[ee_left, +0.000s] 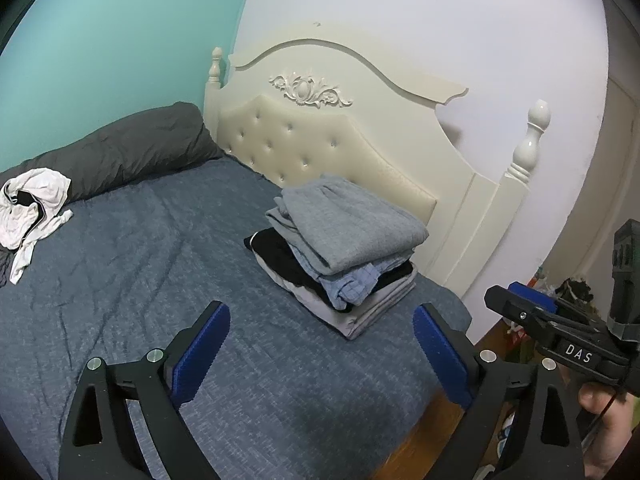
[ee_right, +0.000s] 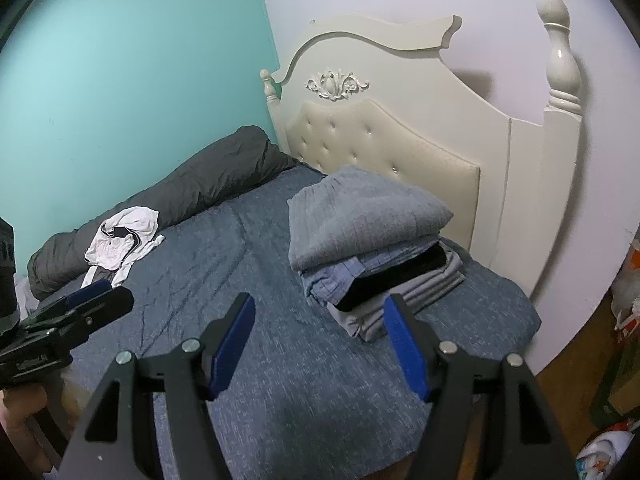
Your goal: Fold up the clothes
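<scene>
The stack of folded clothes [ee_left: 340,248] sits on the blue bedspread [ee_left: 140,280] near the cream headboard [ee_left: 320,148], a grey folded piece on top, just beyond my fingers. My left gripper [ee_left: 320,360] is spread wide and my right gripper [ee_right: 324,344] stands partly open, both empty above the cover. Far left, a crumpled white garment [ee_left: 32,212] lies against the dark grey pillow [ee_left: 132,148].

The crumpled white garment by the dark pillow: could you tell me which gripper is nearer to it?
Left. The left gripper is on the white garment's side; the right gripper faces the folded stack, farther away.
</scene>
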A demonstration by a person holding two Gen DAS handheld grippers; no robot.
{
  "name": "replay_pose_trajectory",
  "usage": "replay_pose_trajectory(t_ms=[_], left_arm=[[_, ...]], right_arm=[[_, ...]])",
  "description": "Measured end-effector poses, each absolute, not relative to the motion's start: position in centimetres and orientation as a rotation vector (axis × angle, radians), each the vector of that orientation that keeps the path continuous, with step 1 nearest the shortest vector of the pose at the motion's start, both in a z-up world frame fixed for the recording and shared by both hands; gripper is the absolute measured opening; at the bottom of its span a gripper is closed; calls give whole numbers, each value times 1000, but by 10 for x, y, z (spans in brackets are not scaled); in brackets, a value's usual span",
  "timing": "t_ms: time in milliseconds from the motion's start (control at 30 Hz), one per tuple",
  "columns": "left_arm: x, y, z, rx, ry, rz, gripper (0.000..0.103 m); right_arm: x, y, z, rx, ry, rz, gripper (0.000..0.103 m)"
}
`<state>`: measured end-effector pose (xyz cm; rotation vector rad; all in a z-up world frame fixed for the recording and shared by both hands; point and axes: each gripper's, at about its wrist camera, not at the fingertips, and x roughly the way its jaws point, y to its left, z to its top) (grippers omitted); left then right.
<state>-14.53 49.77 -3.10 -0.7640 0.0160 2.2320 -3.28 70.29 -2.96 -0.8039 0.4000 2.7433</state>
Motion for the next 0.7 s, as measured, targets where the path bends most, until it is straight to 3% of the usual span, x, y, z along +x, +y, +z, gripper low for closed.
replay_pose_trajectory(t_ms=[700], left_arm=[[-120, 472, -21, -728, 22, 2237, 103]], right_arm=[[2, 674, -21, -782, 419, 2693, 85]])
